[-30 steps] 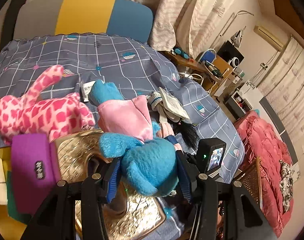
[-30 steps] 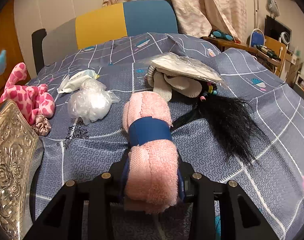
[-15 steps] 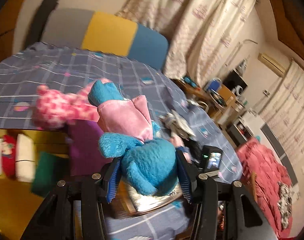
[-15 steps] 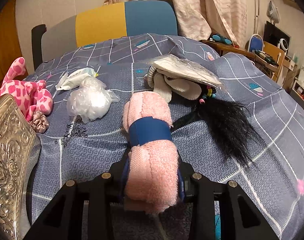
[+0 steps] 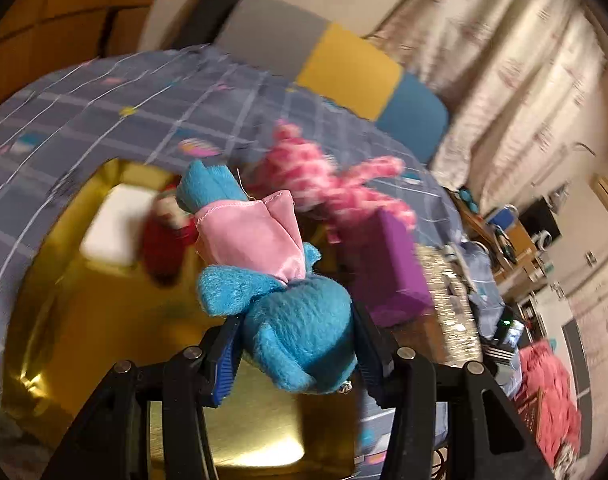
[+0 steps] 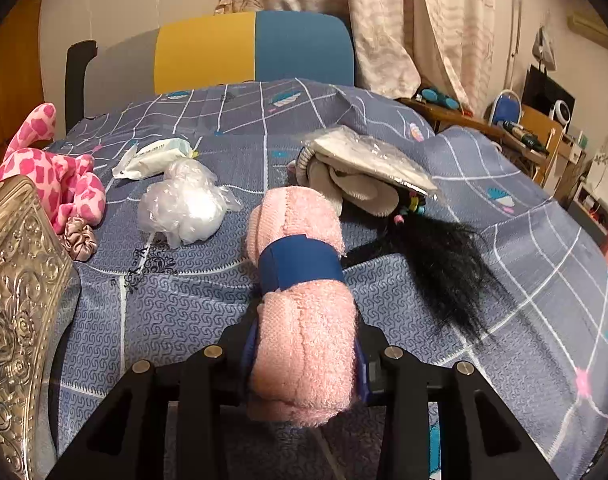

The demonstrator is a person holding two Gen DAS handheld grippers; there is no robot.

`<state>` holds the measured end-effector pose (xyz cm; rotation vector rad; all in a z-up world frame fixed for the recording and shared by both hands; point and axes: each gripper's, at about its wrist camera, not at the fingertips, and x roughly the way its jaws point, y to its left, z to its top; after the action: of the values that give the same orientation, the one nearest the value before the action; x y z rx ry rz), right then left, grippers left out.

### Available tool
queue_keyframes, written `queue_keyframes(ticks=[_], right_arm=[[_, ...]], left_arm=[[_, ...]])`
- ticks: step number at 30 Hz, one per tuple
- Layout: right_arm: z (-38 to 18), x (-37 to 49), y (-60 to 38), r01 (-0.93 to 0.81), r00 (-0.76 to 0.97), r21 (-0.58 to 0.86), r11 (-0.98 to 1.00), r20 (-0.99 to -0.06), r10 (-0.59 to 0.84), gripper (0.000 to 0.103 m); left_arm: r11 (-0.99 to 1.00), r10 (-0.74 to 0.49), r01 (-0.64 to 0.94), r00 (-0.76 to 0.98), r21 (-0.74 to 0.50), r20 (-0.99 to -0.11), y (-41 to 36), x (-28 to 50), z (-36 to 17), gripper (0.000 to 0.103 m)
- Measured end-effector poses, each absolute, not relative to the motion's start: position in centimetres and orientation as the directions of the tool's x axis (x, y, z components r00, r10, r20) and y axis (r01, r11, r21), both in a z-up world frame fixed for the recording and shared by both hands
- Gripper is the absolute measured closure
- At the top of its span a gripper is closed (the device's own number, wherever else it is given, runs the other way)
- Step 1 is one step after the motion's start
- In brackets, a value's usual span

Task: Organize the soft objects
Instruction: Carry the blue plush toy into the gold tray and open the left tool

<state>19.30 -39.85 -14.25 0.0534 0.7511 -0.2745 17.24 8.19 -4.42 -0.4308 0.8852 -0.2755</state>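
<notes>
Beneath both grippers spreads the bed (image 6: 232,280), its grey-blue quilted cover with white grid lines giving the soft things a yielding place to lie. Under the left gripper (image 5: 296,356) opens a large gold box (image 5: 64,320) with shiny smooth walls, probably the bin for sorting, since a white block (image 5: 112,224) and a red item, blurred, already sit inside, ahead of the fingers. The embossed gold lid (image 6: 12,280), hard and ornate, stands to the left of the right gripper (image 6: 304,360). A purple rectangular block (image 5: 388,268) lies just right of the left fingers, with the pink spotted plush giraffe (image 5: 328,176) beyond it. The left fingers clamp the fluffy blue plush toy in a satin pink dress (image 5: 288,312) by its body, legs forward, hanging over the box, seemingly for dropping in. The right fingers squeeze a rolled pink terry towel with a blue band (image 6: 300,300), held lengthwise, above the cover. Ahead of them lie a crinkled clear plastic bag (image 6: 184,208) and a black hair tuft (image 6: 444,268).
</notes>
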Motion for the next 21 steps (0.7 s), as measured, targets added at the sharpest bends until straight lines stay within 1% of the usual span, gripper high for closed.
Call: queue_keyframes(ticks=[3, 8, 11, 12, 16, 21], right_arm=[[-14.0, 19.2, -39.5, 0.266, 0.7, -0.073, 0.961, -0.671, -0.244, 0.064], [-13.6, 18.9, -39.6, 0.281, 0.7, -0.082, 0.956, -0.664, -0.263, 0.064], [-13.1, 18.3, -39.9, 0.301, 0.7, -0.067, 0.951, -0.662, -0.268, 0.064], [-12.8, 18.0, -40.1, 0.312, 0.7, -0.06, 0.948, -0.66, -0.272, 0.064], [-12.2, 16.3, -40.4, 0.339, 0.7, -0.019, 0.941, -0.662, -0.266, 0.064], [-11.5, 13.4, -40.3, 0.363, 0.704, 0.04, 0.931, -0.666, -0.246, 0.064]], left_arm=[[0.89, -0.366, -0.005, 0.587, -0.455, -0.722, 10.6, 16.9, -6.0, 0.052], [0.883, -0.338, -0.093, 0.553, -0.46, -0.762, 13.7, 16.5, -8.2, 0.051], [0.881, -0.324, -0.133, 0.529, -0.454, -0.784, 15.0, 16.2, -9.4, 0.048], [0.885, -0.311, -0.143, 0.529, -0.444, -0.79, 15.2, 16.1, -9.5, 0.047], [0.925, -0.186, -0.185, 0.541, -0.332, -0.82, 15.9, 15.5, -9.7, 0.044], [0.929, -0.155, -0.197, 0.563, -0.313, -0.812, 16.5, 14.3, -9.7, 0.044]])
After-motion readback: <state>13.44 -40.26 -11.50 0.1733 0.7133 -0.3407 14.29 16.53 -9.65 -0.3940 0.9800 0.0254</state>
